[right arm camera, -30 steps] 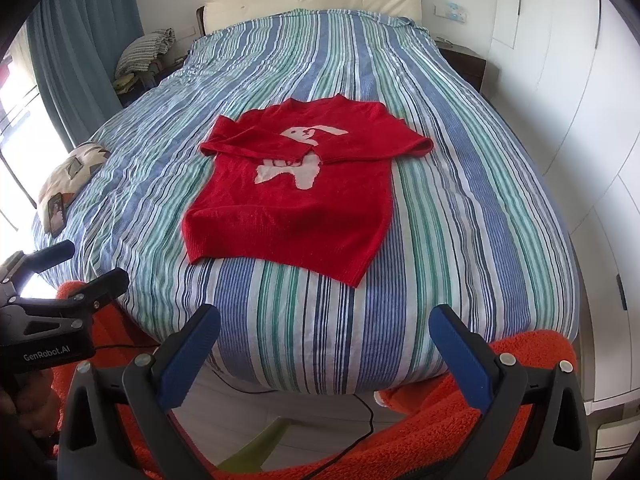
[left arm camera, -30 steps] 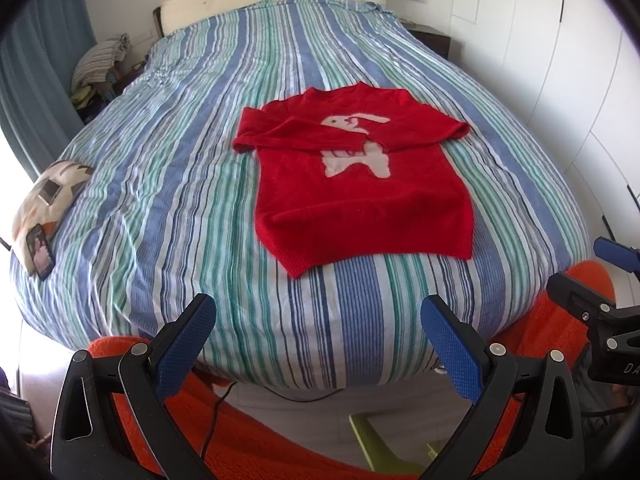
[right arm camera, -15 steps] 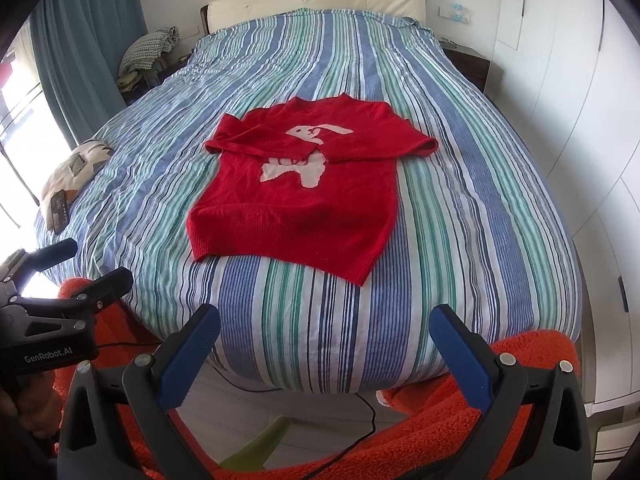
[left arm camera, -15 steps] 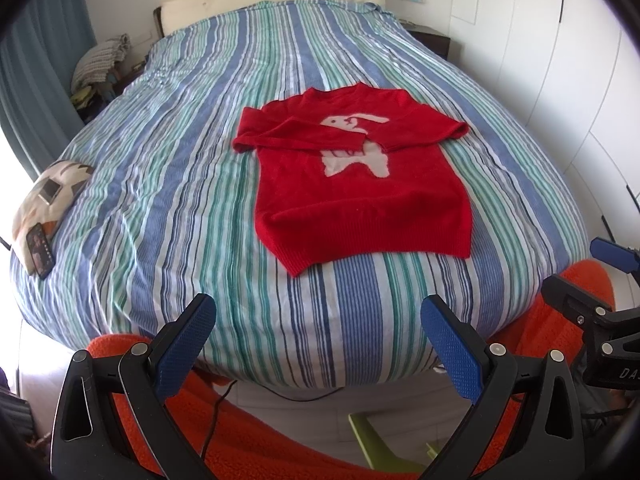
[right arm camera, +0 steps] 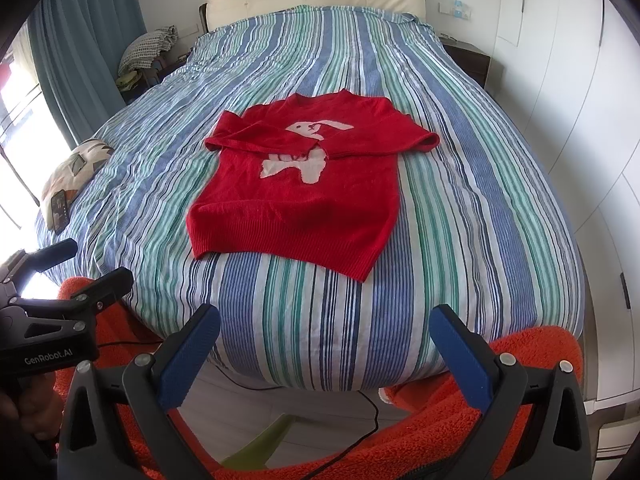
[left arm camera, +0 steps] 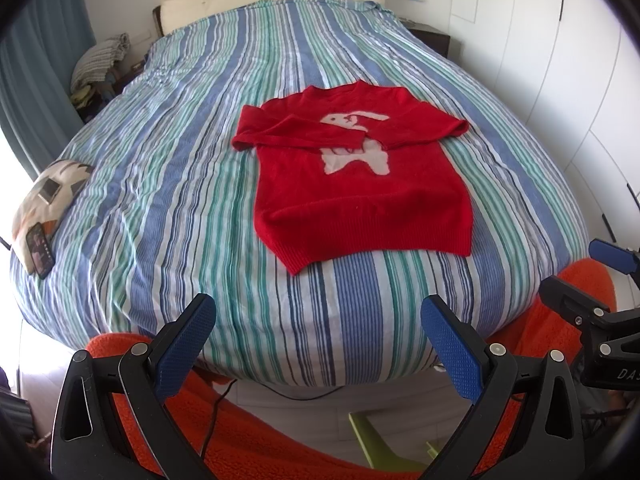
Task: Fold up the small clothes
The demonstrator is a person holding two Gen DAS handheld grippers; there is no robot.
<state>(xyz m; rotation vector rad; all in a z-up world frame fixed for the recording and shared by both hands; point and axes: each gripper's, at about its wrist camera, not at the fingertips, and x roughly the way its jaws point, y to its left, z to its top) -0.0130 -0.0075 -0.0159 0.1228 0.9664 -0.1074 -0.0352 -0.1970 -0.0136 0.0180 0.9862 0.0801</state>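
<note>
Blue-padded left hand-held gripper (left arm camera: 318, 344) and right hand-held gripper (right arm camera: 328, 352), both spread wide and empty, short of the bed (right arm camera: 480, 200). Straight ahead on the striped cover: red sweater (right arm camera: 296, 200), sleeves folded across, hem nearest, collar farthest, about equally reachable.

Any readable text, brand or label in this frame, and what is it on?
"GenRobot.AI": white print on the left claw body, seen in the right wrist view.
"DAS": cut-off white letters on the right claw body, seen in the left wrist view.
Phone screen on the pillow: too small to read.
Red sweater: rabbit picture only, no words.
</note>
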